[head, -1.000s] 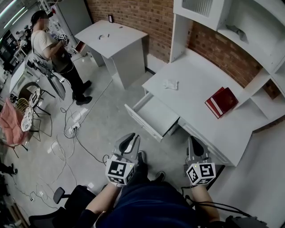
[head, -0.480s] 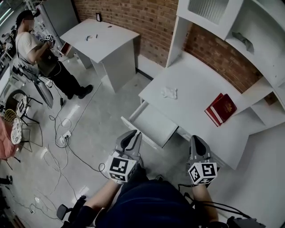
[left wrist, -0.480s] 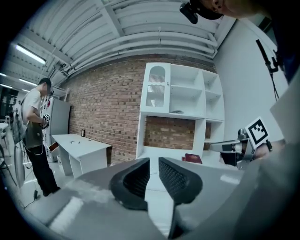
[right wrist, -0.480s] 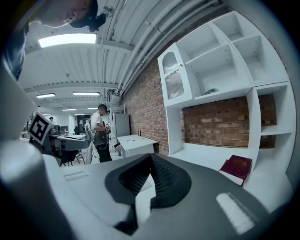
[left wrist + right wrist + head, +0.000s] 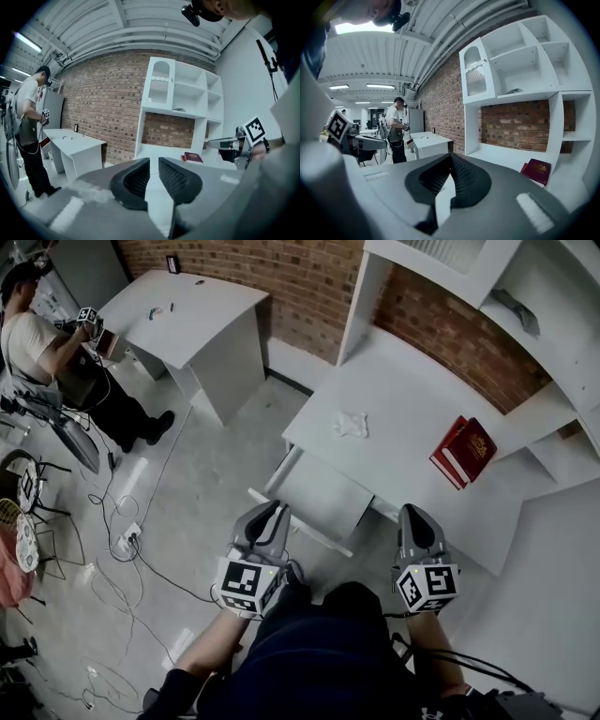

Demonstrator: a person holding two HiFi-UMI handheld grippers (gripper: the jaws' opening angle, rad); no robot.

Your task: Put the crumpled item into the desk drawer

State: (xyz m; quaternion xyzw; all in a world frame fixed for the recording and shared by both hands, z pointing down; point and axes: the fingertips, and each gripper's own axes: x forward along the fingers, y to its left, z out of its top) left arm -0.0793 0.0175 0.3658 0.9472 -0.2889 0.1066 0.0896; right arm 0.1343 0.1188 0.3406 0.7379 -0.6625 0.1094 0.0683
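My left gripper [image 5: 153, 161] is slightly released, nothing between its fingers [image 5: 133, 180]. My right gripper [image 5: 450, 158] is clenched empty. The wad [image 5: 352, 424] lies on the desk [image 5: 412, 399], well ahead of both fingertips, beyond the open drawer [image 5: 319, 495].

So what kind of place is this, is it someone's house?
Probably a workshop or test lab, not a house: cables trail loose across the bare floor, a white desk stands against a brick wall, and another person stands by a second table holding gear.
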